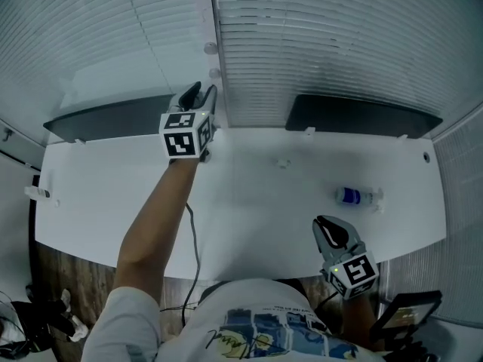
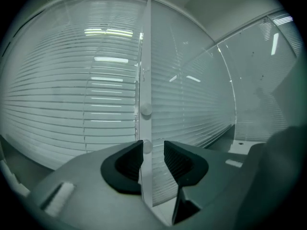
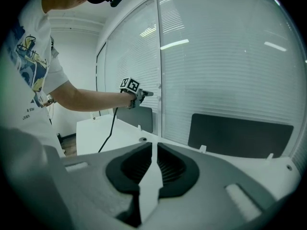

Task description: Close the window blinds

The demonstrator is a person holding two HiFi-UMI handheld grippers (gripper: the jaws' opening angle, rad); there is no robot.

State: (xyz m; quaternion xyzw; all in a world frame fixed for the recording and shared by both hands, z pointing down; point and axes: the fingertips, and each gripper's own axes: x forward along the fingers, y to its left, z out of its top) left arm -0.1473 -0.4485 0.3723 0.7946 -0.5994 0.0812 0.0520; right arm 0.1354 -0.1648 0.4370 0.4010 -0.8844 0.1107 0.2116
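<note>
Your printed shirt (image 1: 256, 323) fills the bottom of the head view, close against the near edge of the white table (image 1: 249, 202). At the far left corner, a left dark panel (image 1: 113, 118) stands along the far edge. Behind it the left blind (image 1: 90, 21) hangs down to table level, its slats horizontal.

Your left arm (image 1: 151, 232) reaches across to the middle of the far edge, with a black cable (image 1: 195, 255) trailing beside it. There the left gripper (image 1: 204, 93) (image 2: 153, 150), its marker cube (image 1: 183, 134) facing up, points at the white window post (image 1: 211, 13) (image 2: 146, 56) that separates the two blinds. On that post sit an upper knob (image 1: 210, 48) (image 2: 146, 110) and a lower knob (image 1: 215, 73) (image 2: 147, 146). In the left gripper view the jaws stand apart, and the post and the lower knob show in the gap between them. Whether either pad touches the knob can't be made out.

Right of the post, the right blind (image 1: 332, 44) (image 3: 230, 71) is also lowered with horizontal slats, and ceiling lights reflect in its pane. A right dark panel (image 1: 362, 115) (image 3: 240, 135) stands on the far edge below it.

A clear bottle (image 1: 355, 197) with a blue label lies on its side near the right edge of the table, well apart from both grippers. At the near edge toward the right corner, your right gripper (image 1: 326, 225) (image 3: 153, 150) sits close to your body. Its own view shows the jaws closed together with nothing between them.
</note>
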